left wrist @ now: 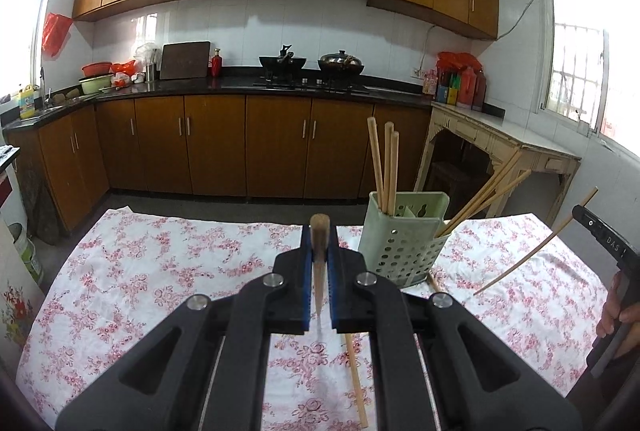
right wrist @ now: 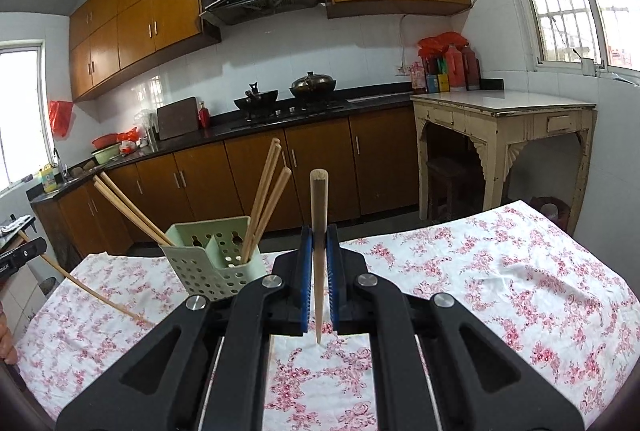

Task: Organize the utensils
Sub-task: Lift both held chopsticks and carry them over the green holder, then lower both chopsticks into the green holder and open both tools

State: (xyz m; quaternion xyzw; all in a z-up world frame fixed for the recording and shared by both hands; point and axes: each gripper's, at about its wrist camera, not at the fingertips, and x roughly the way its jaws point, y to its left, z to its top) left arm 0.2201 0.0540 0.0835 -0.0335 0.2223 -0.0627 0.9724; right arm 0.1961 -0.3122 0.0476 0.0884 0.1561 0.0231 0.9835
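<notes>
At the bottom centre of the left wrist view the left gripper (left wrist: 319,251) has its blue-padded jaws pinched on a wooden chopstick (left wrist: 319,263), blunt end up and thin tip hanging down toward the cloth, a hold that looks suited to dropping it tip-first into a slot. The right wrist view shows the same arrangement low in its centre: the right gripper (right wrist: 319,255) is pressed together on a second chopstick (right wrist: 319,255), upright, with its point just above the floral tablecloth (right wrist: 500,291). Just beyond the left gripper, lower centre of that frame, one loose chopstick (left wrist: 355,375) lies flat on the cloth, partly hidden by the gripper body, so by my reading there is work left. A little farther, right of centre in the left view and left of centre in the right, stands the pale green perforated utensil holder (left wrist: 400,251), divided into compartments. Several chopsticks (left wrist: 385,167) already stand in it, some nearly upright in one section, others leaning outward from another; the dividers seem meant to keep them sorted. At the right edge of the left view the other gripper's chopstick slants across the cloth. Far back run the dark countertop (left wrist: 240,85) and brown cabinets.
</notes>
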